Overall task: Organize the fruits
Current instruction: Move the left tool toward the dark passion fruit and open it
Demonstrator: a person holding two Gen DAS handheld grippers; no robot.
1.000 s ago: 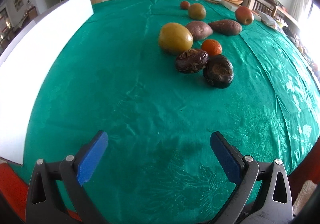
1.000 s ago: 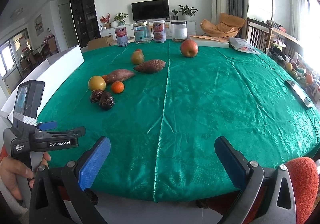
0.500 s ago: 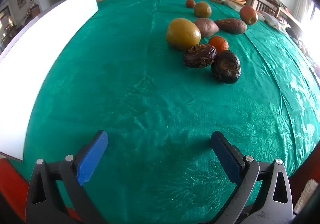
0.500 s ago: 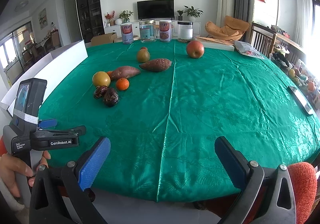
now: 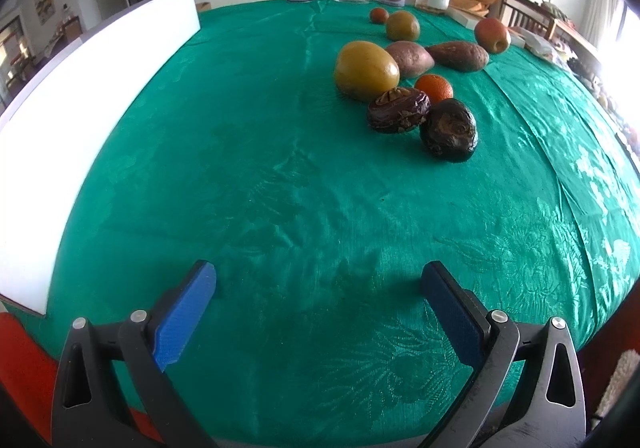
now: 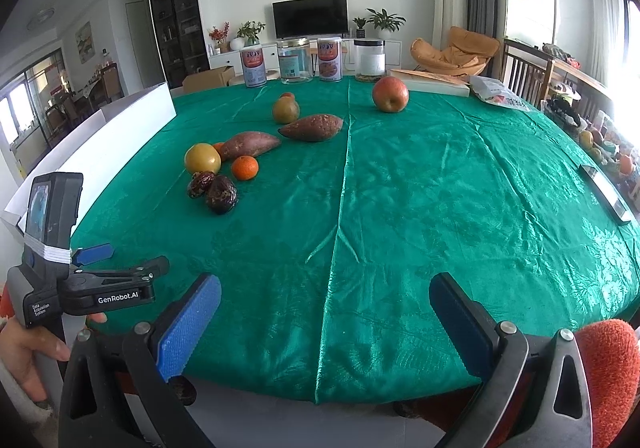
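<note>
Fruit lies on a green tablecloth (image 5: 260, 168). Two dark wrinkled dates (image 5: 398, 110) (image 5: 449, 129) lie nearest, with a yellow-green fruit (image 5: 366, 71) and a small orange (image 5: 433, 85) behind. Two sweet potatoes (image 5: 410, 58) (image 5: 458, 55), a greenish pear (image 5: 402, 25) and a red apple (image 5: 492, 35) lie farther back. My left gripper (image 5: 318, 288) is open and empty, low over the cloth short of the dates. My right gripper (image 6: 326, 300) is open and empty at the table's front edge. The left gripper also shows in the right wrist view (image 6: 120, 266).
A white board (image 5: 80, 96) lines the table's left side. Two cans (image 6: 253, 68) (image 6: 329, 59) and two jars (image 6: 295, 61) (image 6: 369, 59) stand at the far edge, beside a flat box (image 6: 432, 81) and a bag (image 6: 500, 98). A dark flat device (image 6: 606, 198) lies at the right.
My left gripper has moved forward toward the dates, which look larger and nearer. My right gripper has crept forward and tilted up a little. Both stay open.
</note>
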